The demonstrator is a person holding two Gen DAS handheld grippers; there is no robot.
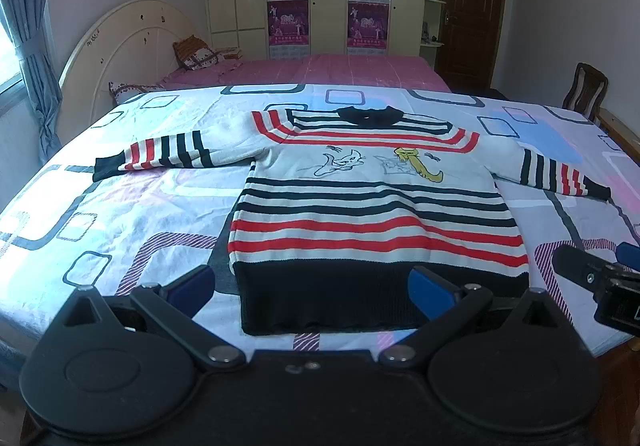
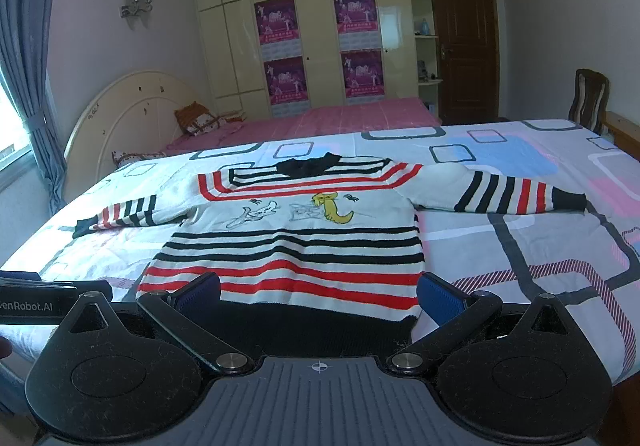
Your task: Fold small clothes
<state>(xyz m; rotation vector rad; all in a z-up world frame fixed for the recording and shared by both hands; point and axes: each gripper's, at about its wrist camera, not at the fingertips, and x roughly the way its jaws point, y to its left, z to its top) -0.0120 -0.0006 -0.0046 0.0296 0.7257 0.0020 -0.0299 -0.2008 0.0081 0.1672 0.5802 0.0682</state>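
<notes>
A small striped sweater lies flat and face up on the patterned sheet, sleeves spread to both sides, black hem toward me. It has red, black and white stripes and cat pictures on the chest. My left gripper is open and empty, just above the hem near its left part. My right gripper is open and empty, over the hem toward its right corner. The sweater also fills the middle of the right wrist view. The right gripper shows at the right edge of the left wrist view.
The sweater lies on a table covered by a sheet printed with rounded squares. Behind it is a pink bed with a cream headboard and cushions. A wooden chair stands at the far right. A wardrobe and a door are behind.
</notes>
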